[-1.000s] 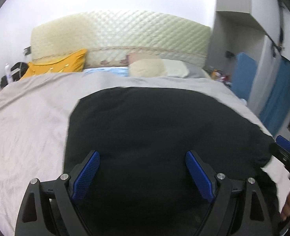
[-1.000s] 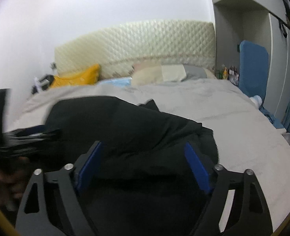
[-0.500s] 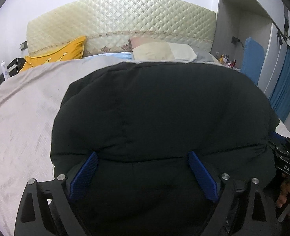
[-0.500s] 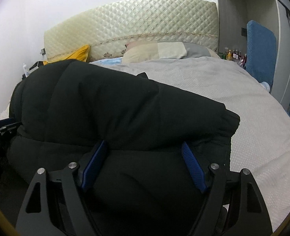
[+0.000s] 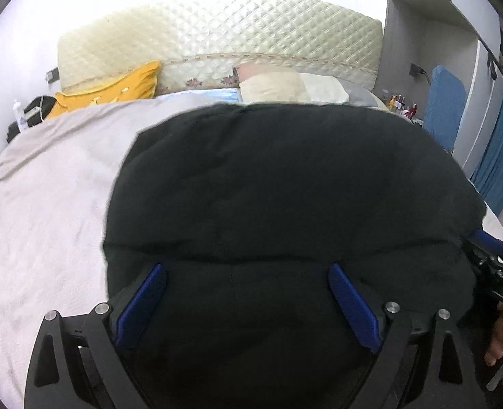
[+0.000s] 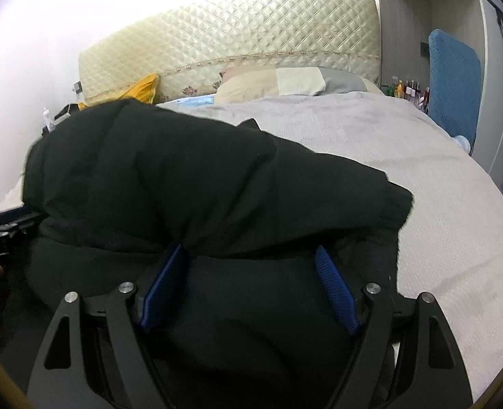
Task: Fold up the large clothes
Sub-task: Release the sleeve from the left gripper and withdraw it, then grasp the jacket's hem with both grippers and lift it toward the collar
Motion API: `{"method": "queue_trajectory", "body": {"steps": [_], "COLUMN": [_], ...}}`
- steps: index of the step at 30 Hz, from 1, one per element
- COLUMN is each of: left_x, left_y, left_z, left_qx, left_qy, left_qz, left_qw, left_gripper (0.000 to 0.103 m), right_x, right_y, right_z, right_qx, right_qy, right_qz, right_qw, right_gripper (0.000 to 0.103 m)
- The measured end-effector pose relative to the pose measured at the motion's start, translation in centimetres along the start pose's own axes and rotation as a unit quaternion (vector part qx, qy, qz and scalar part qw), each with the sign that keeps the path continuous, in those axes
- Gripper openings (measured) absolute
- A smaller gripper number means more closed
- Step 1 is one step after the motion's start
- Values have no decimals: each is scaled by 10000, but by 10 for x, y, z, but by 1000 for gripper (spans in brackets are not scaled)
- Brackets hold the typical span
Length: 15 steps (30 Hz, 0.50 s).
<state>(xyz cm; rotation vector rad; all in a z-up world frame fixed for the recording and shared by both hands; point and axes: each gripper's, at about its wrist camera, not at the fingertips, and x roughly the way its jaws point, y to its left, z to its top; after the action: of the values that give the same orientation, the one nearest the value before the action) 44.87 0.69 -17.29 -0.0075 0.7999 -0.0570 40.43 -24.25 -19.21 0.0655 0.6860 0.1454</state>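
Note:
A large black padded jacket (image 5: 285, 197) lies on the grey bed cover (image 5: 46, 204) and fills most of both views. A thick folded layer of it (image 6: 183, 184) bulges up just ahead of both grippers. My left gripper (image 5: 246, 301) is open, its blue pads (image 5: 142, 303) wide apart over the jacket's near edge. My right gripper (image 6: 249, 288) is open too, its blue pads (image 6: 335, 291) straddling the jacket near its right end. Each gripper shows at the edge of the other's view.
A quilted cream headboard (image 5: 217, 47) stands at the far end, with a yellow pillow (image 5: 115, 88) and a beige pillow (image 5: 285, 85) below it. A blue padded board (image 6: 454, 78) and a wardrobe stand to the right. Bare bed cover (image 6: 422, 187) lies right of the jacket.
The jacket's near part has been brought up and over, from lying flat to a thick folded bulge. Both grippers moved forward and stayed open.

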Motion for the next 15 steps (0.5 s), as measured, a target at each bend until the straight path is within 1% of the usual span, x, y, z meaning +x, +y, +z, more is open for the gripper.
{"method": "queue_trajectory", "body": {"steps": [3,6,12,14,15], "left_x": [-27,-62,-120,-136,-149], "left_y": [-7,-11,-6,-6,-7], "left_z": [-3,-11,-28,-32,-37], "left_qx": [81,146,22,50,68], "left_qy": [-107,-262,-526,-594,-690], "left_qz": [-88,-125,-280,-229,-239], "left_qw": [9999,9995,9982,9980,9973], "left_gripper": [96,96,96,96,96], "right_x": [-22,-52,-117,-138,-150], "right_y": [4,16,46,54,60], "right_z": [-5,-12,-26,-31,-34], "right_qx": [1,-98,-165,-212,-271], "right_qy": [4,-96,-288,-392,-456], "right_qz": [16,88,105,171,172], "right_qw": [10000,9999,9994,9989,9984], "right_gripper": [79,79,79,79,79]}}
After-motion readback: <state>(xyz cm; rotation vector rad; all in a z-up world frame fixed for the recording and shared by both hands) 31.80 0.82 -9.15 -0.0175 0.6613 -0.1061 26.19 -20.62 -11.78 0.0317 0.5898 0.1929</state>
